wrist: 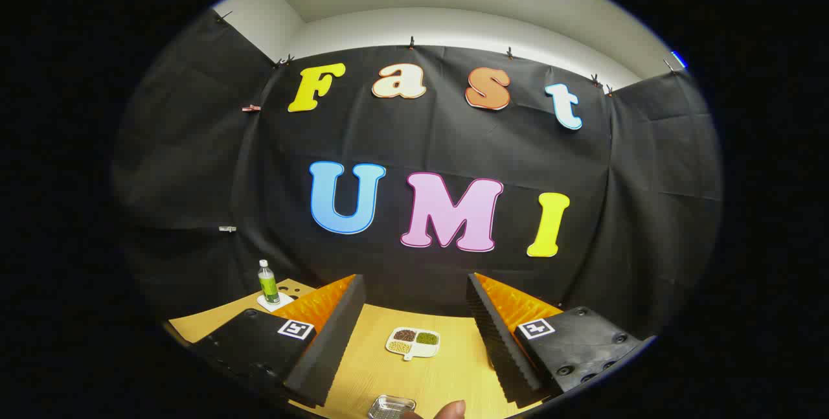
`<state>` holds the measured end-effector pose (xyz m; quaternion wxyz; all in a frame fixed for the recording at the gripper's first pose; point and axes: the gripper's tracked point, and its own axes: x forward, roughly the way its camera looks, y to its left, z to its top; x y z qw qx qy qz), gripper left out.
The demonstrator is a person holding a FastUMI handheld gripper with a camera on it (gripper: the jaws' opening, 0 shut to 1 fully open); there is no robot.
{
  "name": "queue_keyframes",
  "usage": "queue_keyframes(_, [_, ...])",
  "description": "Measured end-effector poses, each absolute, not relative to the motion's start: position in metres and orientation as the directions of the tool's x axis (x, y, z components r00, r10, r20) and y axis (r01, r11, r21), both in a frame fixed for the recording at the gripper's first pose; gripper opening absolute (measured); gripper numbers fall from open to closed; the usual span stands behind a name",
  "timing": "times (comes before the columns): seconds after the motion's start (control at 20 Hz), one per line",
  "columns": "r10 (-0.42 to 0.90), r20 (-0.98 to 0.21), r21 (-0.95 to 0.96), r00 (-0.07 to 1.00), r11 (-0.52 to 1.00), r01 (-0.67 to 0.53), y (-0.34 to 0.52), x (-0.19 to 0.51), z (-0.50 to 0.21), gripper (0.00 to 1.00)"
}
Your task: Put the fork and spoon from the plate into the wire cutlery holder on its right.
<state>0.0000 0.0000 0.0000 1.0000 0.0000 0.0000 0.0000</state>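
Gripper point(414, 315) held spread, nothing between its fingers. Divided dish point(413, 343) seen on desk point(447, 373) at lower centre; bottle point(267, 283) at lower left.

A divided dish point(413, 342) of grains sits far on the wooden table point(447, 373); a green bottle point(267, 283) stands far left (on a white coaster point(275, 302)).
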Motion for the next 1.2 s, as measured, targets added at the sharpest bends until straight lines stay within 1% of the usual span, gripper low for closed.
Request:
queue_keyframes(0.7, [0.009, 0.007, -0.017, 1.0, 1.0, -0.009, 0.004, -0.013, 0.0, 0.98])
queue_keyframes(1.2, [-0.035, -0.024, -0.023, 0.999, 0.999, 0.034, -0.002, -0.018, -0.002, 0.98])
